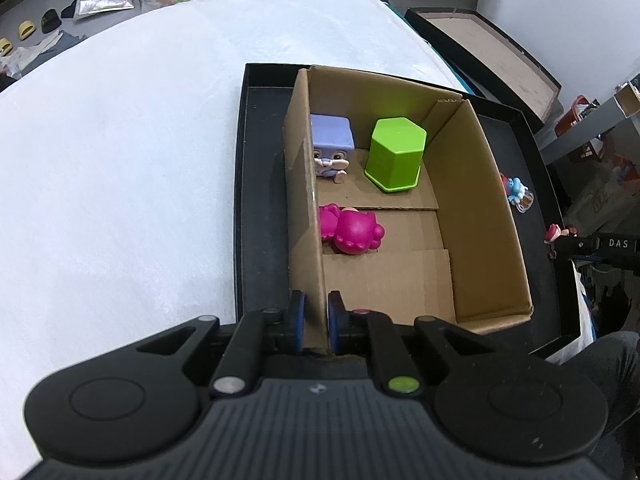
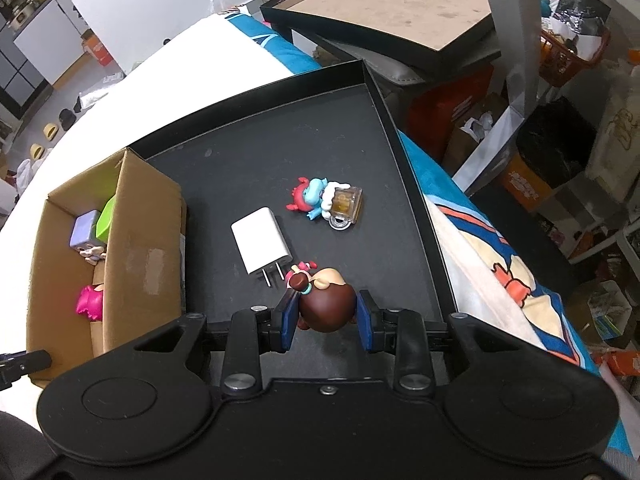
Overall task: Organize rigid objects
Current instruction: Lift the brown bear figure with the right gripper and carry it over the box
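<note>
Cardboard box [image 1: 472,200] holds three toys (tray [image 2: 248,160]: two).

Yellow slippers [image 1: 27,30] and a silver bag [image 1: 103,3] lie on the floor beyond the white table [image 1: 120,160].

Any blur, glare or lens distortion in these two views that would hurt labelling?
Left wrist view: sharp, strong fisheye bowing of the black tray edges, white tabletop nearly blown out. Right wrist view: sharp too, mild sheen on the brown-haired figurine, edges curved.
</note>
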Motion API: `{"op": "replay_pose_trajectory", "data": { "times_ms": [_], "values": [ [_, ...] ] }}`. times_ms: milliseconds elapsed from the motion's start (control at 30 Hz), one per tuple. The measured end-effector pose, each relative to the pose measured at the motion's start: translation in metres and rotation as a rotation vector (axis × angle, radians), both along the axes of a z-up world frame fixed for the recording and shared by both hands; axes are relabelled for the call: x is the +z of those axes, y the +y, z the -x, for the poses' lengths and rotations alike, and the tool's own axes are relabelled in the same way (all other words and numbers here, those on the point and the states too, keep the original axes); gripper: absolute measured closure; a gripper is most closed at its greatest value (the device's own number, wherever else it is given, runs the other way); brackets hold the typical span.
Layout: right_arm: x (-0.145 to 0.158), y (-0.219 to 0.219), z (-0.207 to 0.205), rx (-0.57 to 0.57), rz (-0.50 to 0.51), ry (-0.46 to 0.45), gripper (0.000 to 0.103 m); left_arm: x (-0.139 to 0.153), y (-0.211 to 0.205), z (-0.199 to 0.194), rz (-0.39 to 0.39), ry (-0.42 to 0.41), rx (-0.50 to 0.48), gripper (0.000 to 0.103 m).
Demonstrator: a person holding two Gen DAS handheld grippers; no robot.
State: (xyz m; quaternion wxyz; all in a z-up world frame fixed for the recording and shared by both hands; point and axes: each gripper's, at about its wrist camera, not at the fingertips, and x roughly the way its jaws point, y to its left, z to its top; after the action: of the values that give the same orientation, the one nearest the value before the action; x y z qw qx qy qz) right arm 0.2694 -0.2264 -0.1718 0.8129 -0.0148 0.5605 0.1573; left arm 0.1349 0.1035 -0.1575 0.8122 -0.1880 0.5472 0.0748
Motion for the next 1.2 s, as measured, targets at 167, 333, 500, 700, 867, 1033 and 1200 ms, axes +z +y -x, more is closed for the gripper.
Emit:
{"op": "replay_pose_trajectory", "data": {
  "times_ms": [167,333,500,700,867,1033,1200],
  "values": [
    [0.004,0.002,0.003,-0.004,0.017,-0.004,0.073,-0.002,0.004,0.001,0.017,-0.003,0.008,0.092],
    [0.011,0.007,0.005,0.005,0.026,-0.019,0.072,-0.003,0.004,0.001,0.018,-0.002,0.005,0.092],
    [0.02,0.013,0.006,0.003,0.029,-0.043,0.072,-0.004,0.007,0.002,0.032,-0.006,0.01,0.092],
    [0.032,0.026,0.01,0.028,0.05,-0.067,0.072,-0.004,0.007,0.004,0.039,-0.013,0.002,0.092],
    [0.039,0.04,0.011,0.025,0.087,-0.073,0.072,-0.005,0.01,0.004,0.051,-0.016,0.0,0.092],
    [0.043,0.053,0.013,0.048,0.073,-0.07,0.072,-0.005,0.013,0.006,0.07,-0.025,0.003,0.091],
    [0.052,0.07,0.016,0.084,0.035,-0.062,0.072,-0.005,0.013,0.006,0.066,-0.026,-0.005,0.091]
  ]
}}
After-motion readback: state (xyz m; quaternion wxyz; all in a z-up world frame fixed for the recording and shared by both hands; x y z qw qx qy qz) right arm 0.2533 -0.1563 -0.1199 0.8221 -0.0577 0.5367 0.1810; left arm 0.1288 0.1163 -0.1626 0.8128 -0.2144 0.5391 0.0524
